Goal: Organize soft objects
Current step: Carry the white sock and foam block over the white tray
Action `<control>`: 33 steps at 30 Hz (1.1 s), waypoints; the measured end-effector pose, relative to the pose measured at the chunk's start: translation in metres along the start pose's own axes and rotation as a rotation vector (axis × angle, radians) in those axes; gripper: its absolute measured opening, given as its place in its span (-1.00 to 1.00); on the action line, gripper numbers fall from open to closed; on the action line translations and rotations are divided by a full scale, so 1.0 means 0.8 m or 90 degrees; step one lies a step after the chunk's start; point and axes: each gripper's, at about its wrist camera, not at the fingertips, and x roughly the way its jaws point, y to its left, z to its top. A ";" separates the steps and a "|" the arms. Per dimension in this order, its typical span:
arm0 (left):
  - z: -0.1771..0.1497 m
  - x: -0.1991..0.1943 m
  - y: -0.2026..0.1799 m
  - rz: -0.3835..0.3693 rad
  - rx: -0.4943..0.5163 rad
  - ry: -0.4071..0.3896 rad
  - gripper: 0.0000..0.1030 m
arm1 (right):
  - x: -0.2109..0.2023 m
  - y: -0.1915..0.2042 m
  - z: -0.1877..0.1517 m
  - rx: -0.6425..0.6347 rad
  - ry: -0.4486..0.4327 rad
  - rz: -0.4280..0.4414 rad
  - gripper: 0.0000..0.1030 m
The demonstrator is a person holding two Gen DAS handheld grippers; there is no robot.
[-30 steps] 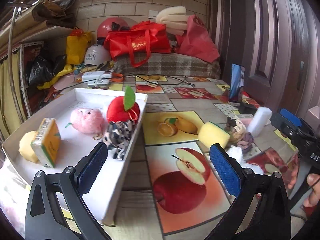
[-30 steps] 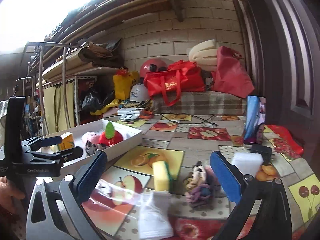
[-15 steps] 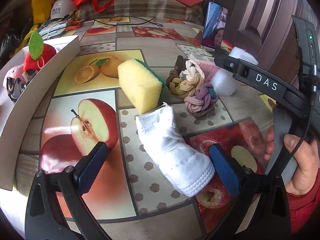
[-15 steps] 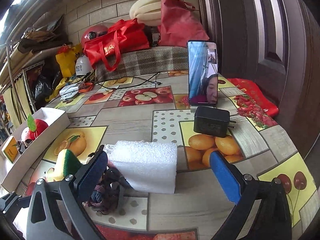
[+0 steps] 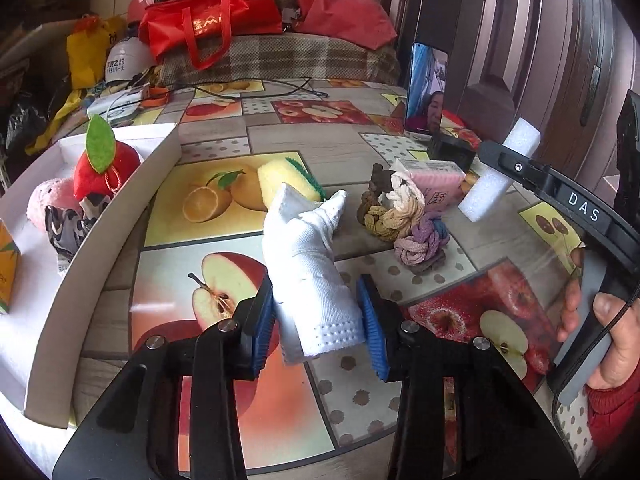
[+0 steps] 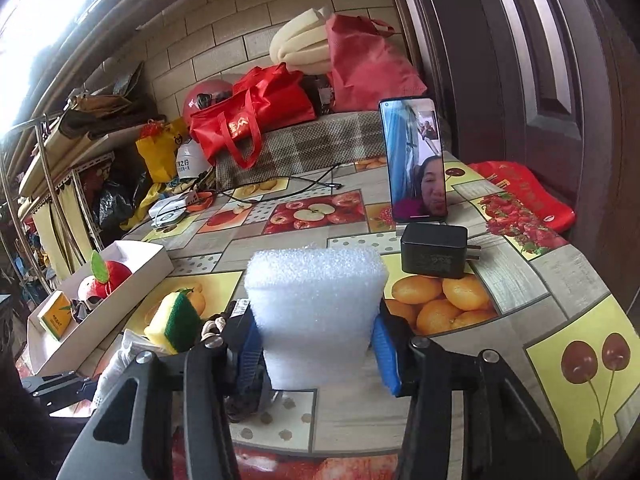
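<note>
White knitted sock (image 5: pixel 312 280) clamped at its cuff end between the blue pads of the left gripper (image 5: pixel 318 320), toe end pointing up and away, close above the counter (image 5: pixel 280 420). White foam block (image 6: pixel 316 312) squeezed in the right gripper (image 6: pixel 316 352), clear of the fruit-patterned cloth; seen also in the left view, tilted beside the right gripper arm. Both grippers closed on a soft thing, so probably the carrying step: picked up, not yet put away.

Next move, as a judgement: bringing sock and foam to the left, over the wall of the white box (image 5: pixel 100 248), then opening each gripper only when the piece is above a bare part of the floor. Firm but gentle hold needed, since both pieces deform easily; sock may sag and catch on the wall.

Already in the white box: red plush apple (image 5: pixel 106 168) with green leaf, pink fluffy ball (image 5: pixel 52 200), black-and-white patterned cloth piece (image 5: pixel 68 224), small yellow carton (image 6: pixel 56 316).

Not sorted yet, lying on the counter: yellow sponge (image 5: pixel 280 180) with green back, bundle of knotted yarn rings (image 5: pixel 400 216), pink packet (image 5: pixel 436 180) behind the bundle. Phone (image 6: pixel 416 164) and black charger (image 6: pixel 434 252) standing further back, not soft things.
</note>
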 end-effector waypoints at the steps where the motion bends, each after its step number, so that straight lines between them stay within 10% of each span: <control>1: 0.000 -0.008 -0.002 0.009 0.016 -0.023 -0.24 | -0.007 0.003 -0.001 -0.002 -0.007 0.011 -0.05; 21: -0.009 -0.063 0.032 0.122 0.059 -0.184 -0.24 | -0.035 0.064 -0.019 -0.030 -0.036 0.103 -0.05; 33: -0.030 -0.106 0.142 0.209 0.007 -0.224 -0.23 | -0.009 0.132 -0.026 -0.072 -0.016 0.151 -0.06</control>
